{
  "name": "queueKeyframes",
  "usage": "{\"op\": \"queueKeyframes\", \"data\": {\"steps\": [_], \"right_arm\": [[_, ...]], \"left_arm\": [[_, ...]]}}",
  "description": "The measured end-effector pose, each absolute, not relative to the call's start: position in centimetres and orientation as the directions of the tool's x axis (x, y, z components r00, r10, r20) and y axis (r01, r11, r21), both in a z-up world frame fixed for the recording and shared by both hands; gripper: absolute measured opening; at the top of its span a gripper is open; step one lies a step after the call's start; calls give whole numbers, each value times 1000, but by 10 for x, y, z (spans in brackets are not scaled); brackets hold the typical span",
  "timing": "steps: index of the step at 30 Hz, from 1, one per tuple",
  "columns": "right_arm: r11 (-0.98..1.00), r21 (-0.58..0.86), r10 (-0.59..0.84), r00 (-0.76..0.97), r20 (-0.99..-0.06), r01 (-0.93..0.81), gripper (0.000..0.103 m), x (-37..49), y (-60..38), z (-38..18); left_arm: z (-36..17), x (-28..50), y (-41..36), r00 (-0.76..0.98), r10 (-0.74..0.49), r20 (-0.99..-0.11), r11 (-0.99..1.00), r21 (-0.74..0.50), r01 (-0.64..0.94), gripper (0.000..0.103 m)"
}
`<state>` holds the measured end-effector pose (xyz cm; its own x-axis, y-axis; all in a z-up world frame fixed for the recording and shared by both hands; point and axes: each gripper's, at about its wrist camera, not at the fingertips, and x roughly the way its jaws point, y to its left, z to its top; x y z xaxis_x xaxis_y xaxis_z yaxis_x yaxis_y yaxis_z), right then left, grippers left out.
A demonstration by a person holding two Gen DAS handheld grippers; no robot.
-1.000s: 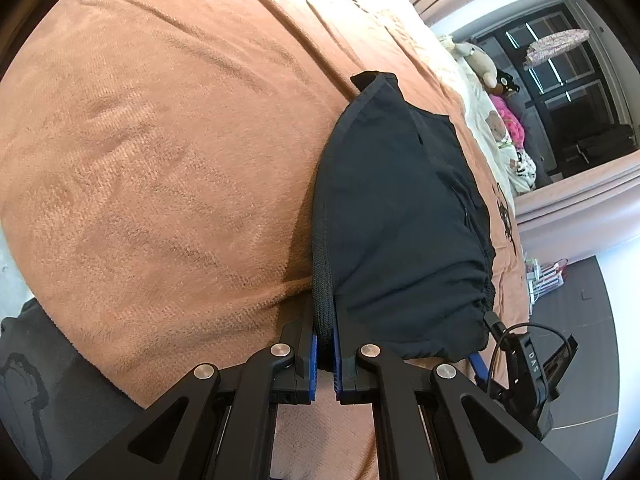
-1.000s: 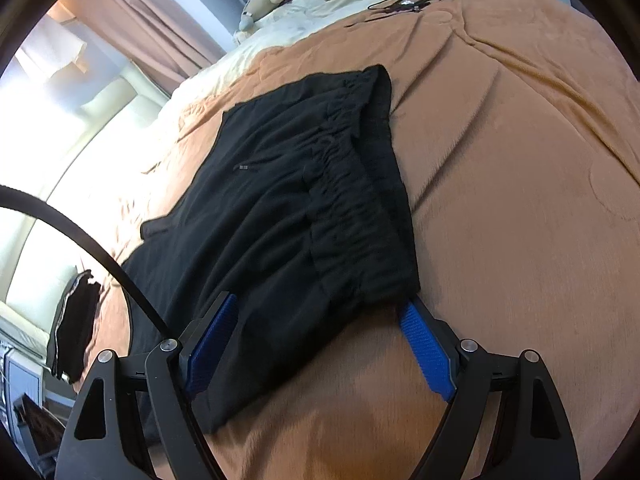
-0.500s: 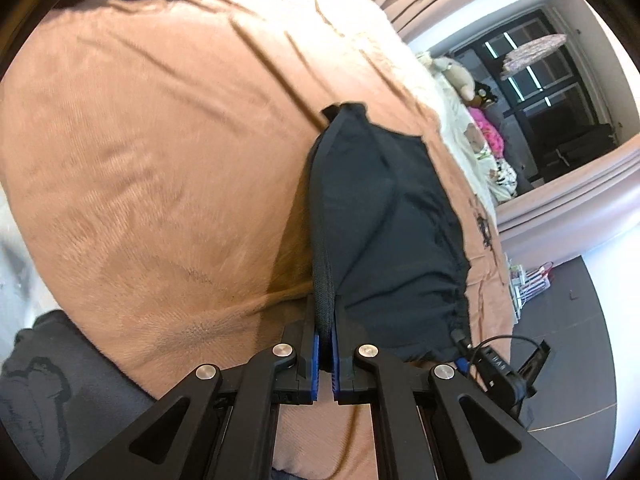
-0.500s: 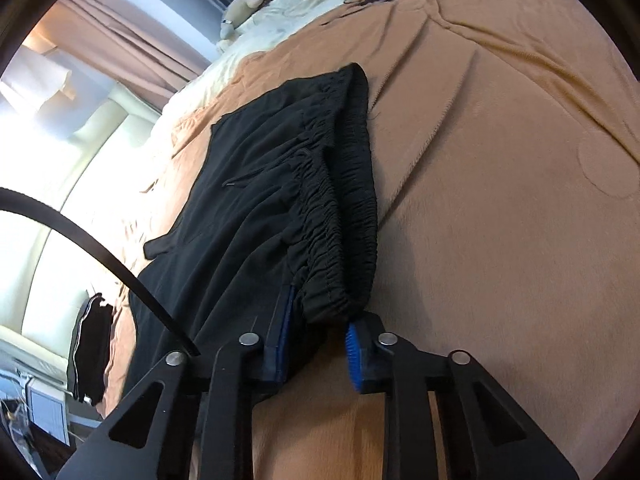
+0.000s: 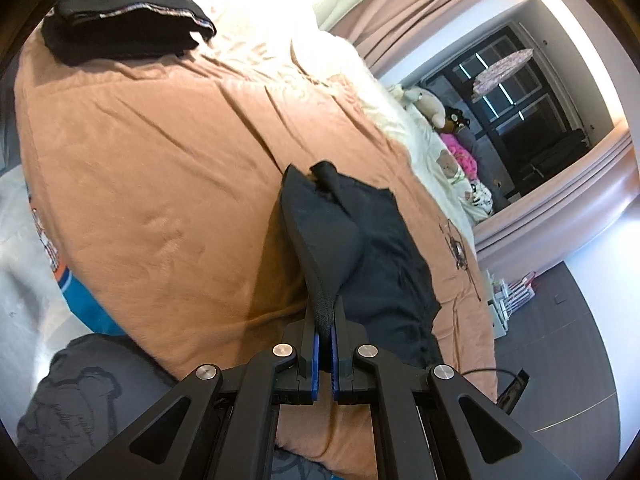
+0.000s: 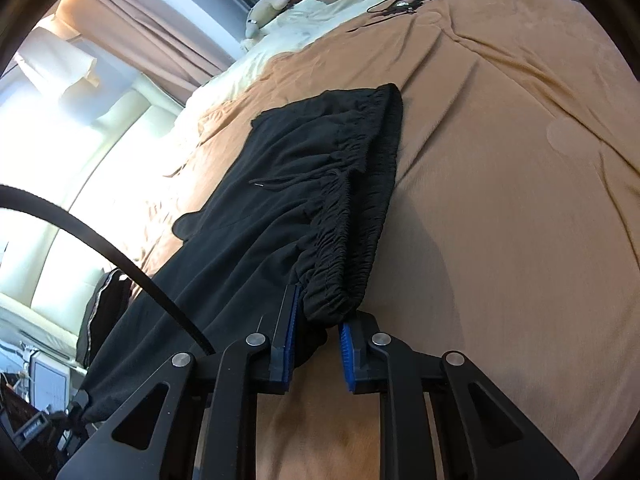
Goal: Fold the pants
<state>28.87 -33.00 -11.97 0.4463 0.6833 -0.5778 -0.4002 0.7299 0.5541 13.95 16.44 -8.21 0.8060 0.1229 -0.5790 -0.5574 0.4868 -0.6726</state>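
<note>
Both sets of jaws are clamped on cloth: the left gripper [image 5: 325, 354] pinches a ribbed edge of the black pants [image 5: 372, 248] between nearly touching blue pads, and the right gripper [image 6: 317, 354], whose jaws have just been closing, squeezes the bunched elastic waistband [image 6: 352, 236] between its pads. The pants lie on the tan blanket [image 6: 500, 200] with their long axis running away from each gripper across the bed, the held ends raised off the cover. The fabric is dark and soft, gathered at the waistband, with a thin drawstring [image 6: 292, 180] lying across it.
</note>
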Motion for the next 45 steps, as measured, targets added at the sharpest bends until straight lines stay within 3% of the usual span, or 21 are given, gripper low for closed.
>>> {"op": "queueKeyframes", "data": {"steps": [9,17,38,45], "right_arm": [[706,602,706,436,-558,-373,16,252,-356,-114],[684,637,726,406,-554,-356,16,264,-357,-115],[645,681,753,436,-492,-346,21,319,-345,-109],[650,662,753,440,-490,-374,29,349,-338,-108]], "left_arm": [[-56,113,166,832,135,-538,518,-677,-522,4],[-39,142,179,844,122,-523,561,-665,-493,4],[4,289,206,867,44,-497,681,-620,-390,4],[2,355,218,852,-6,-523,719,-595,-360,4]]}}
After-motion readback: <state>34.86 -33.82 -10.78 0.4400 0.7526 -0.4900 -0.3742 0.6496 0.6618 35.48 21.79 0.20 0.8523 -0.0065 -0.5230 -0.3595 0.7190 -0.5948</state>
